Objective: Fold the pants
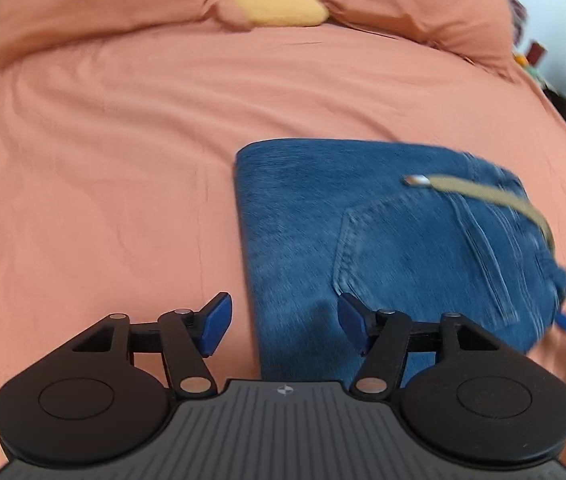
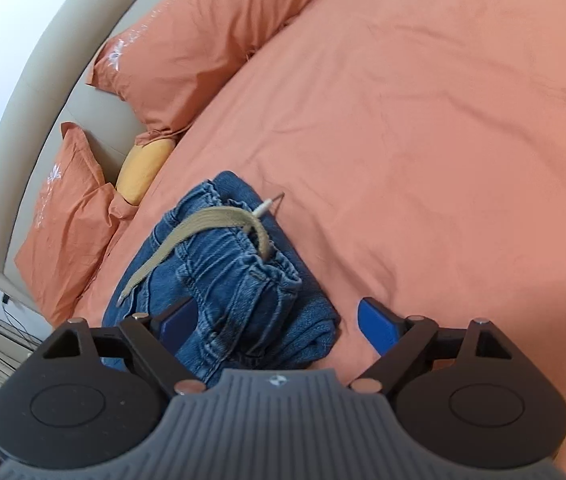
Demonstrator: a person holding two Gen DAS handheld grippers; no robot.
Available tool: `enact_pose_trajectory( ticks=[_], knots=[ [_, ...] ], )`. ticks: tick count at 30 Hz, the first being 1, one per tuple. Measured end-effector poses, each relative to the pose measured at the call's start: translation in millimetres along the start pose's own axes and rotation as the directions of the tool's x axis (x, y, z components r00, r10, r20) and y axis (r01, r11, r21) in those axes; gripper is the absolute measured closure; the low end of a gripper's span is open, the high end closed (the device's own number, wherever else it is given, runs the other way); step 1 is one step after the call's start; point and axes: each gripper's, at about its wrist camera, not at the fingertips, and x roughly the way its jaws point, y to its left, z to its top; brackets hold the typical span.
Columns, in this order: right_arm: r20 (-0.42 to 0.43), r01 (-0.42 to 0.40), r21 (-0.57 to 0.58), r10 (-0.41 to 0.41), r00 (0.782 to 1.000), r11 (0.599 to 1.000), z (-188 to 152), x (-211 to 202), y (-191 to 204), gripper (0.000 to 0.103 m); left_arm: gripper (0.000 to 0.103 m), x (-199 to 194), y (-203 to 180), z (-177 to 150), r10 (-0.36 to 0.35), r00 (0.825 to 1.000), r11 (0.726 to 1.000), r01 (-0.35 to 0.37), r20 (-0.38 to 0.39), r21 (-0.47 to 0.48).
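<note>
Orange bedding covers the whole bed, with 2 matching pillows and a yellow cushion propped against the beige headboard at its far end. On this cover lie the blue jeans, already folded into a compact, thick rectangle with a back pocket facing up and the gathered waistband at one end. A tan drawstring trails loosely across the top of the bundle, its metal tip resting near the fold's edge.

Seen from the left wrist, the left hand-held gripper has its jaws spread wide with nothing between the pads; one blue pad hangs over the bare cover and the other over the near edge of the denim, so it straddles that straight folded edge without pressing on it. Seen from the right wrist, the right hand-held gripper is likewise wide open and empty, its jaws standing to either side of the waistband corner, where the layers stack thickest.

Both sets of jaws being apart at opposite ends of the bundle suggests a release: the fold looks complete and the pants sit squarely on the bed. Little seems left beyond perhaps tucking in the loose drawstring.
</note>
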Motion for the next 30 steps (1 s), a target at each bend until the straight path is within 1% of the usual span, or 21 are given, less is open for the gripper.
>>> enact_pose_trajectory(
  ticks=[3, 5, 8, 10, 13, 15, 17, 19, 21, 22, 23, 24, 25, 26, 27, 28, 29, 30],
  knots=[
    [-0.018, -0.027, 0.048, 0.028, 0.999, 0.999, 1.9, 11.7, -6.6, 0.02, 0.028, 19.3, 10.7, 4.4, -0.038, 0.999, 0.997, 0.037, -0.015, -0.067],
    [-0.022, -0.033, 0.057, 0.034, 0.999, 0.998, 3.6, 18.5, -9.1, 0.02, 0.028, 31.3, 17.0, 4.7, -0.064, 0.998, 0.992, 0.062, -0.02, -0.107],
    [-0.026, -0.041, 0.044, 0.042, 0.999, 0.998, 5.9, 25.4, -8.1, 0.02, 0.024, 44.0, 26.0, 4.2, -0.108, 0.994, 0.981, 0.105, -0.011, -0.164],
    [-0.03, -0.04, 0.025, 0.041, 0.999, 0.999, 7.3, 29.1, -6.8, 0.023, 0.022, 50.5, 31.3, 4.5, -0.136, 0.991, 0.973, 0.133, -0.003, -0.188],
    [-0.034, -0.049, 0.024, 0.05, 0.998, 0.998, 11.8, 35.0, -8.3, 0.027, 0.018, 57.7, 36.5, 5.8, -0.165, 0.986, 0.965, 0.162, 0.002, -0.206],
    [-0.039, -0.052, 0.015, 0.053, 0.998, 0.999, 13.6, 38.8, -7.4, 0.035, 0.017, 61.4, 34.6, 6.9, -0.165, 0.986, 0.966, 0.161, 0.001, -0.204],
    [-0.047, -0.06, 0.014, 0.061, 0.997, 0.998, 14.1, 43.8, -6.7, 0.036, 0.016, 62.5, 30.8, 7.8, -0.155, 0.988, 0.971, 0.153, 0.007, -0.185],
    [-0.055, -0.08, 0.021, 0.081, 0.995, 0.997, 16.1, 46.9, -7.7, 0.036, 0.014, 64.7, 29.9, 8.5, -0.156, 0.988, 0.969, 0.155, 0.013, -0.193],
    [-0.072, -0.092, 0.029, 0.094, 0.993, 0.995, 18.9, 49.2, -11.4, 0.043, 0.014, 67.7, 31.4, 8.7, -0.167, 0.986, 0.964, 0.167, 0.016, -0.208],
    [-0.078, -0.096, 0.031, 0.098, 0.992, 0.995, 20.2, 49.5, -13.4, 0.046, 0.016, 68.6, 31.1, 8.9, -0.17, 0.985, 0.963, 0.169, 0.016, -0.208],
    [-0.082, -0.101, 0.031, 0.103, 0.991, 0.994, 20.9, 49.3, -14.6, 0.05, 0.021, 69.7, 30.4, 9.3, -0.172, 0.985, 0.963, 0.172, 0.016, -0.208],
    [-0.083, -0.108, 0.032, 0.11, 0.99, 0.994, 20.8, 48.7, -15.0, 0.056, 0.031, 69.4, 28.8, 10.3, -0.167, 0.986, 0.964, 0.166, 0.014, -0.209],
    [-0.083, -0.116, 0.033, 0.118, 0.99, 0.993, 20.1, 47.9, -14.6, 0.058, 0.041, 68.1, 26.6, 11.1, -0.168, 0.986, 0.962, 0.166, 0.012, -0.215],
    [-0.078, -0.125, 0.035, 0.128, 0.989, 0.991, 19.5, 46.3, -13.7, 0.062, 0.06, 66.6, 25.1, 12.3, -0.181, 0.983, 0.956, 0.178, 0.01, -0.233],
    [-0.069, -0.137, 0.033, 0.139, 0.988, 0.99, 18.7, 43.8, -12.1, 0.066, 0.069, 65.0, 22.0, 14.7, -0.164, 0.986, 0.956, 0.16, 0.005, -0.244],
    [-0.059, -0.151, 0.022, 0.152, 0.987, 0.988, 18.4, 40.8, -9.8, 0.067, 0.075, 62.8, 16.3, 17.0, -0.137, 0.991, 0.964, 0.134, 0.001, -0.229],
    [-0.053, -0.164, 0.008, 0.164, 0.985, 0.986, 18.3, 37.5, -7.4, 0.07, 0.087, 60.6, 9.3, 19.8, -0.101, 0.995, 0.974, 0.099, 0.003, -0.204],
    [-0.047, -0.177, 0.001, 0.177, 0.983, 0.984, 18.4, 34.4, -5.7, 0.071, 0.093, 57.3, 1.6, 22.1, -0.072, 0.997, 0.982, 0.071, 0.005, -0.174]
  ],
)
